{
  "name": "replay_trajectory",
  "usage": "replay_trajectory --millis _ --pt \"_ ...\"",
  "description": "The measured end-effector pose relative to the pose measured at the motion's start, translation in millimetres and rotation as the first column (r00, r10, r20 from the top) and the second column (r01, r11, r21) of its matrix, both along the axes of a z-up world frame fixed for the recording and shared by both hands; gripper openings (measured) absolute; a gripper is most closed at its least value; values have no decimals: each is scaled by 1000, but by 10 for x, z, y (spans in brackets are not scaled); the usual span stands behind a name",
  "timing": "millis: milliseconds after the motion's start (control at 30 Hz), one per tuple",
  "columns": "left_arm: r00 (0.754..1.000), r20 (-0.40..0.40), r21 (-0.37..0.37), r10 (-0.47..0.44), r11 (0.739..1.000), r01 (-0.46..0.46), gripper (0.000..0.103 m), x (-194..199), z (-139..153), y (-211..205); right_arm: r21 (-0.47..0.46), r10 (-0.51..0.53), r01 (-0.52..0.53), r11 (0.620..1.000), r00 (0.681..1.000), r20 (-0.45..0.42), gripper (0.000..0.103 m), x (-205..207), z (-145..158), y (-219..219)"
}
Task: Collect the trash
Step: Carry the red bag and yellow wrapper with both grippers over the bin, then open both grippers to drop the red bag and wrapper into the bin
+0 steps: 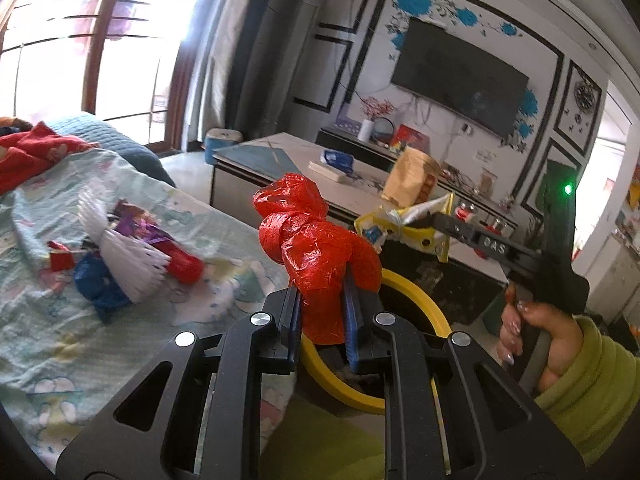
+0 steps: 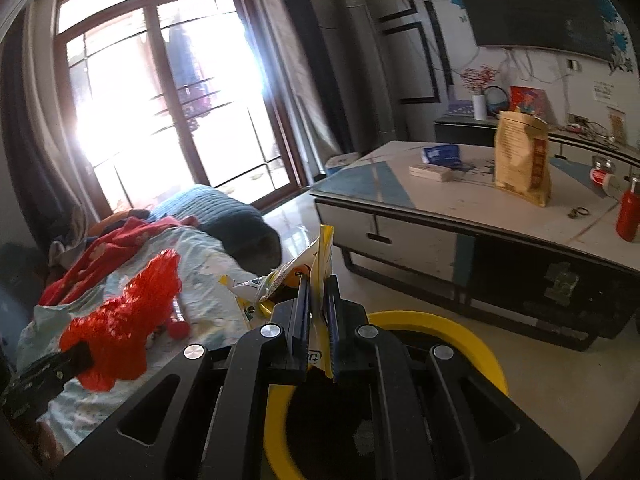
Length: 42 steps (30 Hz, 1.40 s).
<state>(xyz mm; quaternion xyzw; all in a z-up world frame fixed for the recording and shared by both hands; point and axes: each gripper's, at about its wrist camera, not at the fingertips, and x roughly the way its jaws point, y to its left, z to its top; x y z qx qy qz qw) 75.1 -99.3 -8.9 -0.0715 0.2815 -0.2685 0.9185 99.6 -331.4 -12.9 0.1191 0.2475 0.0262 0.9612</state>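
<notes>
The left tool [image 1: 320,312] is clamped on a crumpled red plastic bag [image 1: 316,240], the right tool [image 2: 318,320] on a yellow-and-white wrapper [image 2: 316,264]. Both hang above the yellow-rimmed bin [image 2: 460,332] beside the bed [image 1: 60,320], where more wrappers [image 1: 120,256] lie.

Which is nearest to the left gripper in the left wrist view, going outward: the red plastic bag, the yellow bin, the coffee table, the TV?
1. Red plastic bag, clamped in the left gripper.
2. Yellow bin, just below and behind.
3. Coffee table, mid-room.
4. TV, on the far wall.
</notes>
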Motion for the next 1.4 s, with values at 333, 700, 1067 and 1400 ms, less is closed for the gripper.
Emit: replay_trajectory --millis 333,700,1067,1400 --pt "994 -54 48 -92 994 94 12 -7 -225 -345 -20 -85 84 996 995 -49 8 -57 -234 -358" --pt "972 -149 98 -182 975 198 12 6 -549 -739 -46 -132 127 991 983 -128 8 24 -502 -582" --pt "943 -252 129 -216 959 254 13 229 -818 -1002 -20 -142 142 990 951 -275 14 160 -897 -735" --pt "975 -149 88 -164 980 178 80 249 -604 -844 43 -154 169 985 960 -232 50 108 -807 -848"
